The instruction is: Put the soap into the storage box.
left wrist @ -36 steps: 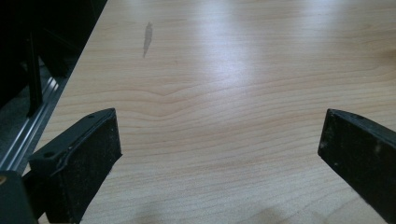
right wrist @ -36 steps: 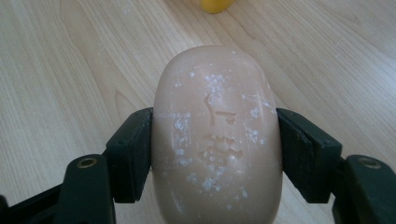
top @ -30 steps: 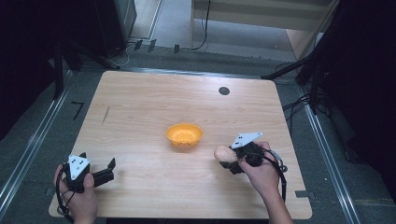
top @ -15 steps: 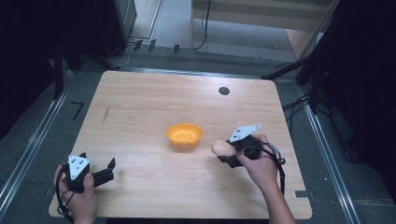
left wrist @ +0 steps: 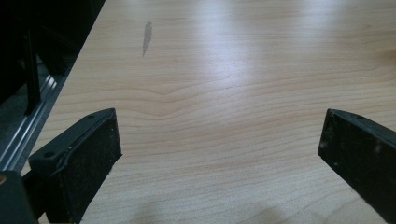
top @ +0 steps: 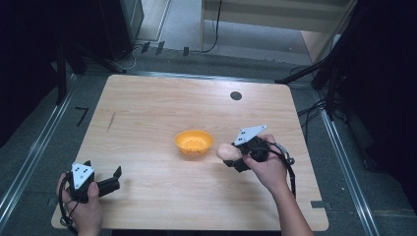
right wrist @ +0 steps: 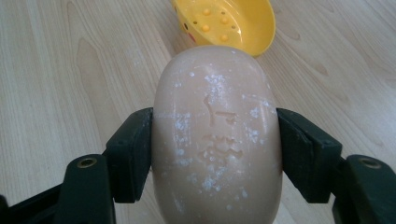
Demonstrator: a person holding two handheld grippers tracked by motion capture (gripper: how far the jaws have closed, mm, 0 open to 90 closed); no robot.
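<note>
The bar of soap [right wrist: 217, 140] sits clamped across its short width in the right claw [top: 235, 156], its long axis running straight out ahead of the jaws toward the yellow dish [top: 194, 142], which lies just beyond its tip with nothing between them. It hangs just above the bench [top: 162, 108], right of the dish, while the left claw [top: 114, 180] rests released at the near left corner, jaws spread wide over bare wood. The soap is a pale peach oval, stamped with raised lettering and dusted with white flecks.
</note>
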